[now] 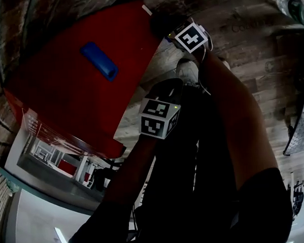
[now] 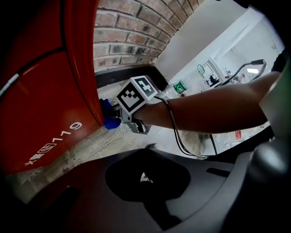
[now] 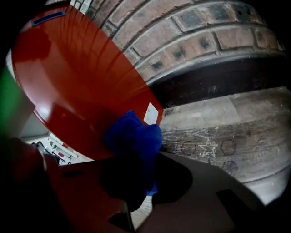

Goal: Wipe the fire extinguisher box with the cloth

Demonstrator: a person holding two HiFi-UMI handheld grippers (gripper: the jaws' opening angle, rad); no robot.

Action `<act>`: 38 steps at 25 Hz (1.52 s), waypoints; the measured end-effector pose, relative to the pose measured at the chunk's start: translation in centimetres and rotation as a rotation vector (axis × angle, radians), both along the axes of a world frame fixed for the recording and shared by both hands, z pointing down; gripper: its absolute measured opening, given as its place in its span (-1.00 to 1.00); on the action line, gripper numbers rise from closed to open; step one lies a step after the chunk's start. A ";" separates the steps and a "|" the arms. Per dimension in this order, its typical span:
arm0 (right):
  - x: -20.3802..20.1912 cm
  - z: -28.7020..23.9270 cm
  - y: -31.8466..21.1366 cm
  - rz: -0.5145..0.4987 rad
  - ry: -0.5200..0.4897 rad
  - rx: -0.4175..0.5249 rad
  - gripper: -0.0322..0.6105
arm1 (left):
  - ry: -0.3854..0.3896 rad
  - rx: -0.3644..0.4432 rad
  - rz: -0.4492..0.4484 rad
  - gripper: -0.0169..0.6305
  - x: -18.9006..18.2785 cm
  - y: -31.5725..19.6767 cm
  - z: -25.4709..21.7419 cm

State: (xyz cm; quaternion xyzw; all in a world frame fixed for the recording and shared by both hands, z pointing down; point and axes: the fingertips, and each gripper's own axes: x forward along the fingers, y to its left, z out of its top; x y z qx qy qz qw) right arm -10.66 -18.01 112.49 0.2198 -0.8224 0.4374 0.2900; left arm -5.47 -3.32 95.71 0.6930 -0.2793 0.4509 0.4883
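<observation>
- Grips cloth (image 3: 134, 136) bunched in right gripper (image 3: 141, 177) fingers; presses it against box (image 3: 77, 77) at the edge nearest the floor (image 3: 218, 123), just beside a white sticker (image 3: 151, 113).
- Shows left gripper (image 2: 144, 177) fingers narrow, holding nothing, apart from box.
- Risks running off the edge under a long stroke; would likely drag cloth over floor and carry grit back onto paint.
- Risks snagging on sticker corner; could lift sticker or pull cloth loose.
- Risks bare fingers scraping paint where cloth sits thin.

A bunched blue cloth (image 3: 134, 136) touches an edge of the glossy red fire extinguisher box (image 3: 77, 82).
</observation>
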 end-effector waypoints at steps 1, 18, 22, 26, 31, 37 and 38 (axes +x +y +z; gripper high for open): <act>0.0 0.5 -0.1 0.006 0.006 -0.016 -0.64 | 0.008 -0.003 -0.004 -0.92 0.1 -0.1 0.2; -1.3 -17.6 -4.6 -0.063 -0.206 0.153 -0.64 | 0.021 -0.016 -0.041 -0.92 2.9 0.5 -5.0; -0.9 -23.3 -4.4 -0.096 -0.239 0.225 -0.64 | 0.024 -0.002 -0.054 -0.92 3.5 0.0 -6.7; -0.7 -29.5 -4.0 -0.112 -0.286 0.305 -0.64 | 0.021 0.001 -0.087 -0.92 3.3 -0.3 -7.9; -0.5 -35.3 -3.2 -0.132 -0.271 0.406 -0.65 | 0.021 -0.005 -0.070 -0.92 3.7 0.2 -9.0; 0.1 -41.9 -2.9 -0.071 -0.402 0.450 -0.64 | 0.022 -0.004 -0.043 -0.92 4.1 0.0 -10.3; 0.0 -42.9 -3.2 -0.065 -0.409 0.465 -0.65 | 0.023 -0.008 -0.041 -0.92 4.1 0.2 -10.5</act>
